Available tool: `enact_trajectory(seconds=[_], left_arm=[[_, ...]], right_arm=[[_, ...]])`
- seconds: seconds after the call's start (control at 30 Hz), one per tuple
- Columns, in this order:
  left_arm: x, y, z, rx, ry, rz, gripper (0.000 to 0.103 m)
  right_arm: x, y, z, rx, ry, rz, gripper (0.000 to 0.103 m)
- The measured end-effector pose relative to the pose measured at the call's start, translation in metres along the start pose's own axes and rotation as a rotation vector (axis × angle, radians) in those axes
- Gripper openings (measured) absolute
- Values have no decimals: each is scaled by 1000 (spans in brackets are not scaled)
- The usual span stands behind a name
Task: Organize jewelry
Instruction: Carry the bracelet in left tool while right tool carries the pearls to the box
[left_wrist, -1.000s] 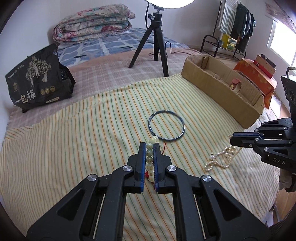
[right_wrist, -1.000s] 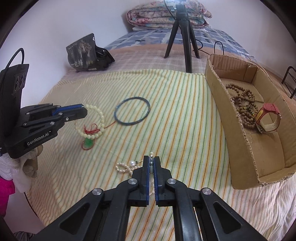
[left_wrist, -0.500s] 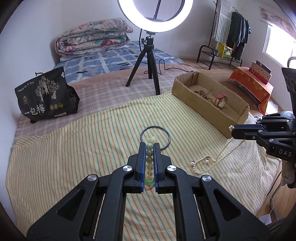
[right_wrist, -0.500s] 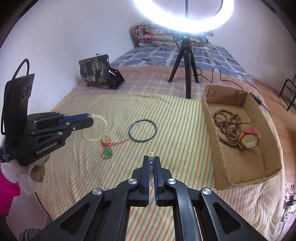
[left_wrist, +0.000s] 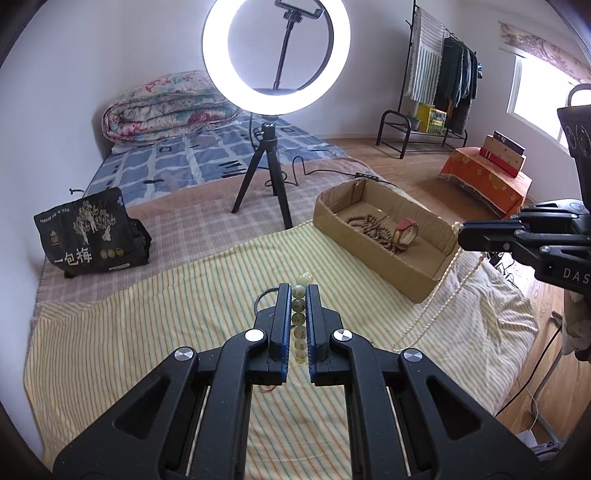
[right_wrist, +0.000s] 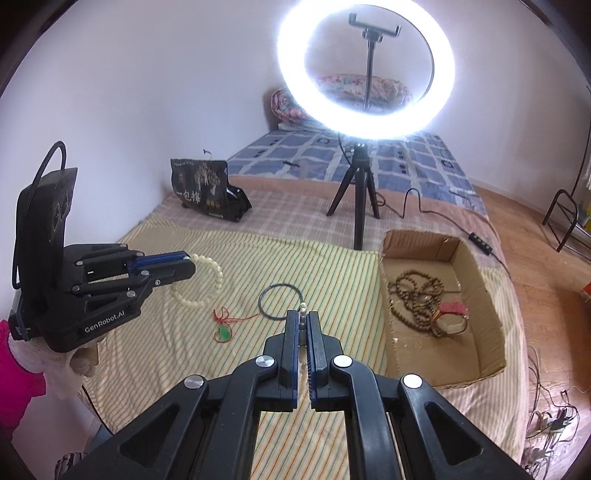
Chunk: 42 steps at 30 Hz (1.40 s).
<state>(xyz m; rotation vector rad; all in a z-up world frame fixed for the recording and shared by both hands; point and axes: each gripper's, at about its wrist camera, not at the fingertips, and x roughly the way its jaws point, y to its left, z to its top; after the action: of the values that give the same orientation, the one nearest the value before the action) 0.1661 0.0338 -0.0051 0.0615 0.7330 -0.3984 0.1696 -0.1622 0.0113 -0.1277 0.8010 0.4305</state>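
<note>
Both pairs of jaws are squeezed tight on strings of beads. Between its blue-lined fingers the left gripper (left_wrist: 299, 295) clamps a pale jade-colored bead bracelet (right_wrist: 201, 280). Its smooth round beads sit in a row between the jaws, and one bead pokes out past the tips. In the right wrist view the rest of the bracelet hangs down in a loop, with a thin red cord and a small green charm (right_wrist: 223, 334) trailing onto the cloth.

Small, shiny white beads make up the pearl necklace (left_wrist: 436, 295) pinched by the right gripper (right_wrist: 303, 317). The strand drops from the jaws in a long, thin line down to the striped cloth (left_wrist: 129, 332), which is soft, yellow and a bit wrinkled.

Ahead of the right jaws and near them, a thin dark ring bangle (right_wrist: 280, 301) lies flat on the cloth. Off to the right of those jaws sits an open cardboard box (right_wrist: 480, 291) with rough, bent walls. Inside it are a heap of brown wooden beads (right_wrist: 415, 295) and a red band (right_wrist: 452, 317) touching them.

Far ahead of both jaws, a round glowing ring light (right_wrist: 365, 70) stands on a black tripod (right_wrist: 356, 192).
</note>
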Motion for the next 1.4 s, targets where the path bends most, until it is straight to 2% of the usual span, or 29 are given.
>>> enact_trajectory(seconds=[0.27, 0.6, 1.1, 1.4], left_arm=[[-5, -25, 16, 21, -25, -36, 5], [2, -59, 44, 40, -50, -93, 5], [57, -98, 77, 25, -23, -170, 5], [101, -112, 90, 8, 4, -188, 5]], right_arm=[[-31, -17, 14, -1, -48, -46, 1], [-52, -63, 30, 38, -82, -118, 1], [-48, -129, 33, 90, -75, -209, 1], [-22, -159, 23, 122, -34, -219, 1]])
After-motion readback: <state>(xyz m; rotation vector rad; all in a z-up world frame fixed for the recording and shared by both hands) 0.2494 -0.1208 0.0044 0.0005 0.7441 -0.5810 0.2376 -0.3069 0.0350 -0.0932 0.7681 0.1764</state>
